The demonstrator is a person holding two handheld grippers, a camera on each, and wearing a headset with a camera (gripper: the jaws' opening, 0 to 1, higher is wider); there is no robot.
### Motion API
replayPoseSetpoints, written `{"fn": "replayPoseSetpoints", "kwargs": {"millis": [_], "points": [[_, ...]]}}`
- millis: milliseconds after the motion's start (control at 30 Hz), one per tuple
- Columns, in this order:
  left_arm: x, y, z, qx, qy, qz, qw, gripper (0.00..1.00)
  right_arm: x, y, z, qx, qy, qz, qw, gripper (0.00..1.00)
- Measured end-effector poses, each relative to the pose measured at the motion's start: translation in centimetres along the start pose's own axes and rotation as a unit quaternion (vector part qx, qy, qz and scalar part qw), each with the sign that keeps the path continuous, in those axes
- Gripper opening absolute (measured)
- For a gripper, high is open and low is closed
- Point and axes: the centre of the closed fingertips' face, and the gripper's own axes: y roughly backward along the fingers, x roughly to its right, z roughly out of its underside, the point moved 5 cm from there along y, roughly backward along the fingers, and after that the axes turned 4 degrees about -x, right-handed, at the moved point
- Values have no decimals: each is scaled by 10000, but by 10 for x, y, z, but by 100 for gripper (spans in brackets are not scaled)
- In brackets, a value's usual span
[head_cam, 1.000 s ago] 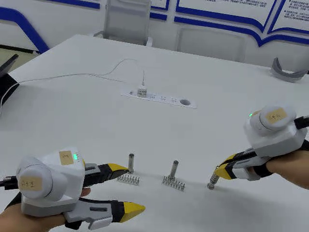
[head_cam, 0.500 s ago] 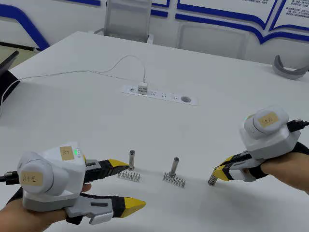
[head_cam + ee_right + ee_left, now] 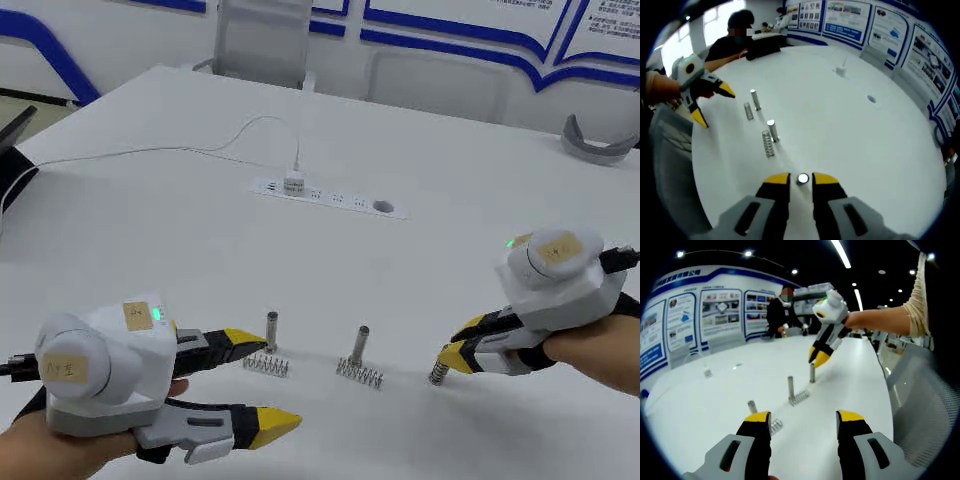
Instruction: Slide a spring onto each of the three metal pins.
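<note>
Counted on the white table point(image 3: 480, 190): three metal pins, three springs, two grippers.

From the left, first the left gripper point(image 3: 278, 385), low over the near edge, jaws wide apart and holding nothing. Just beyond its upper tip, the left pin point(image 3: 272, 330), upright and bare, with the left spring point(image 3: 266, 365) lying flat at its foot. Next the middle pin point(image 3: 359, 345), also upright and bare, with the middle spring point(image 3: 360, 375) lying flat beside its foot. Then the right pin point(image 3: 812, 374), already wearing the third spring point(image 3: 437, 376) as coils around its shaft. At its top, the right gripper point(image 3: 455, 345), jaws nearly together, with the pin head between the tips in the right gripper view; cannot tell whether squeezing it or only standing around it.

Against one second ago: right pin leaning less, now close to upright; left gripper as wide as before; both loose springs in the same places.

Writing: paper stickers point(image 3: 137, 316) on the gripper bodies, two on the left and one on the right, handwriting too small to read. Farther back, one power strip point(image 3: 345, 203) with one white plug point(image 3: 293, 184).
</note>
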Motion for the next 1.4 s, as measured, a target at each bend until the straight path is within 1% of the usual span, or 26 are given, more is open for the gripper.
{"fn": "replayPoseSetpoints", "kwargs": {"millis": [133,233,333,467,567,667,767,933,1133,1267,1300,1400], "points": [[0,0,-1,-1,-2,-1,10000,53,-9,7,-13,161,198,-37,9997,18],[0,0,-3,-2,-1,-3,10000,53,-17,6,-23,292,361,-202,9987,18],[1,1,-3,11,7,-12,10000,53,-24,1,-27,305,451,-318,9980,19],[2,2,-3,9,-17,-19,10000,53,-33,-7,-28,247,594,-458,9969,19],[1,3,-3,11,-22,-48,10000,53,-41,-14,-28,161,710,-557,9958,19],[-1,3,-3,28,0,-83,10000,53,-45,-21,-28,95,790,-641,9948,19],[-1,3,-3,26,-8,-92,10000,53,-46,-26,-29,85,804,-693,9943,19],[-1,4,-2,2,-25,-81,10000,53,-49,-36,-28,-12,896,-747,9932,19],[-2,2,-1,-12,-12,-64,10000,53,-53,-47,-29,-102,930,-886,9917,19],[-1,1,-1,-17,-37,-37,10000,53,-54,-55,-26,-245,985,-898,9908,19],[-1,1,-1,-17,-33,-39,10000,53,-54,-57,-23,-326,984,-917,9904,19],[-2,1,0,-14,-19,-47,10000,53,-51,-62,-19,-457,1047,-863,9897,19]]}}
